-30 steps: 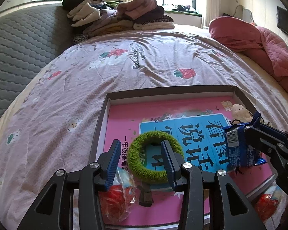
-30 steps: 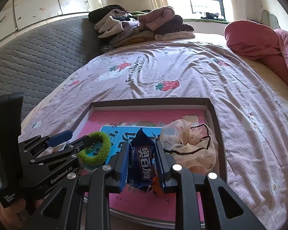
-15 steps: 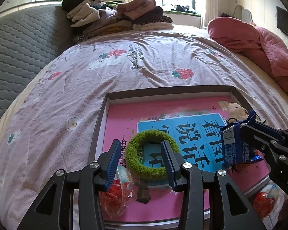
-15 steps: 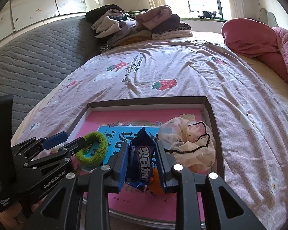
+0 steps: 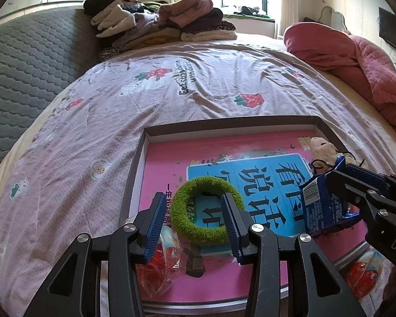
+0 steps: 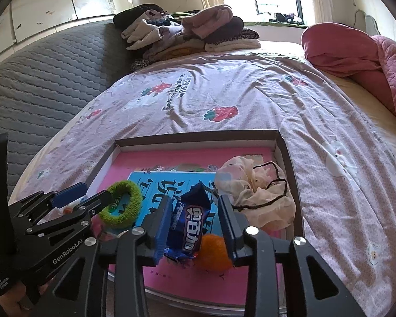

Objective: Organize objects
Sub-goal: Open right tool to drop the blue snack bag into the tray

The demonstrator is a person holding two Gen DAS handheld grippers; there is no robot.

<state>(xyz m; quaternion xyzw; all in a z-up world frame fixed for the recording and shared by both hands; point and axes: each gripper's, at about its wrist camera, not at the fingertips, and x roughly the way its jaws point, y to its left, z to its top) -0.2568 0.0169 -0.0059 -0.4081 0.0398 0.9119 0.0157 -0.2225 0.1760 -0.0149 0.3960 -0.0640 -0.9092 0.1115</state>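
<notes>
A shallow brown-rimmed box tray (image 5: 224,124) lies on the bed with a pink and blue book (image 5: 166,163) flat inside it. My right gripper (image 6: 195,200) has its jaws opening around an upright blue snack packet (image 6: 190,227). The packet leans on the left pad, and a gap shows at the right pad. My left gripper (image 5: 192,200) stands open over the tray's near left corner. A green fuzzy hair ring (image 5: 206,208) sits looped over its right finger, clear of the left pad. From the left wrist view the packet (image 5: 322,206) and right gripper (image 5: 338,171) are at the right.
A cream scrunchie with a black cord (image 6: 256,195) and an orange ball (image 6: 213,251) lie in the tray's right part. Red-printed clear packets (image 5: 155,261) lie under the left gripper. Folded clothes (image 5: 161,23) and a pink quilt (image 5: 356,63) sit at the bed's far end.
The right gripper's jaws have spread, and its right pad has come off the blue packet. The left gripper and green ring have stayed as they were.
</notes>
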